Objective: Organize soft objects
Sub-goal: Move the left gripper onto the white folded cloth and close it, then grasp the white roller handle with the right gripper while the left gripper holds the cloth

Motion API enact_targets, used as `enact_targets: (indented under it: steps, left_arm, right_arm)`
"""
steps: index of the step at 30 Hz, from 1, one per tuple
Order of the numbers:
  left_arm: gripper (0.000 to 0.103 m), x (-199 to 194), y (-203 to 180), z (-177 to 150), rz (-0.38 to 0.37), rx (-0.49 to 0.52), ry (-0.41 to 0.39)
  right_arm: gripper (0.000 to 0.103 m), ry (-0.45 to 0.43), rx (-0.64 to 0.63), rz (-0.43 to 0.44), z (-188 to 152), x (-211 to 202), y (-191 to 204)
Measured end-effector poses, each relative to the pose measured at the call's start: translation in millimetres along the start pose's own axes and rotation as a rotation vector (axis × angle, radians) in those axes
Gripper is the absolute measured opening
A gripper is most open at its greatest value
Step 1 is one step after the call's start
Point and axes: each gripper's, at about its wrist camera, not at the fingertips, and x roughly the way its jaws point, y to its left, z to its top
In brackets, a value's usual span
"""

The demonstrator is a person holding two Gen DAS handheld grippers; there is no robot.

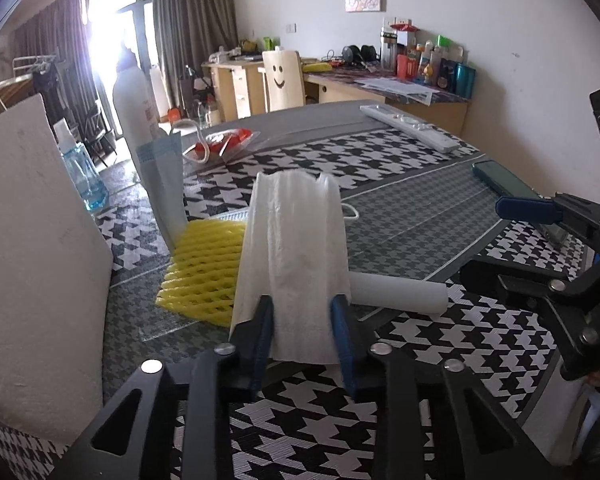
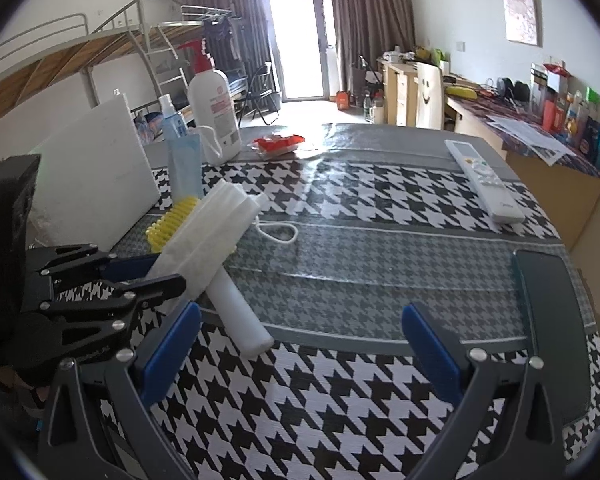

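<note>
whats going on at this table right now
A person is tidying soft things on a houndstooth table with a pair of tongs in each hand. The left tongs are shut on a folded white tissue, held above a yellow foam net and a white foam roll. The right tongs are open and hold nothing, low over the table.

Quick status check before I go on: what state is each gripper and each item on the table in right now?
Left gripper: shut on the folded white tissue.
Folded white tissue: held, lifted at an angle.
Right gripper: open, empty.
Foam roll: lying flat on the table, partly under the tissue.
Yellow foam net: lying flat, free.
Remote control: lying flat.
Phone: lying flat, screen dark.
Pump bottle: upright.
</note>
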Motion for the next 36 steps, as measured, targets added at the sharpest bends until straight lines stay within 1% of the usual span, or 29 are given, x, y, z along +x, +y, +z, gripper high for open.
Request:
enact_targets:
  steps: [1,4,6,7,10,20,24,30,35,36]
  left_arm:
    - [0.028,1,0,0,0.001,0.001,0.004]
    - [0.022,3,0,-1,0.003,0.005,0.019]
    - [0.016,3,1,-1,0.002,0.002,0.018]
    - [0.009,3,1,-1,-0.002,0.005,0.016]
    - [0.005,1,1,-2,-0.013,0.006,0.006]
    - [0.005,-26,8,-4,-0.042,-0.025,-0.065]
    - [0.005,-34,12,-5,-0.043,-0.043,-0.077]
    - [0.005,-44,22,-11,-0.026,-0.075,-0.091]
    - [0.005,-49,25,-15,-0.020,-0.083,-0.097]
    - [0.005,-50,25,-15,-0.019,-0.084,-0.099]
  right_arm:
    - [0.102,0.002,-0.007,0.001,0,0,1]
    - [0.102,0.008,-0.016,0.013,1,3,3]
    - [0.102,0.013,-0.021,0.023,2,4,4]
    - [0.102,0.015,-0.022,0.028,3,5,4]
    - [0.102,0.015,-0.021,0.032,5,5,3]
    - [0.102,0.026,-0.048,0.046,8,10,9]
    - [0.102,0.038,-0.079,0.053,9,13,16]
    - [0.092,0.055,-0.164,0.063,10,19,30]
    - [0.075,0.100,-0.226,0.073,7,29,39]
    - [0.069,0.110,-0.234,0.074,7,31,40]
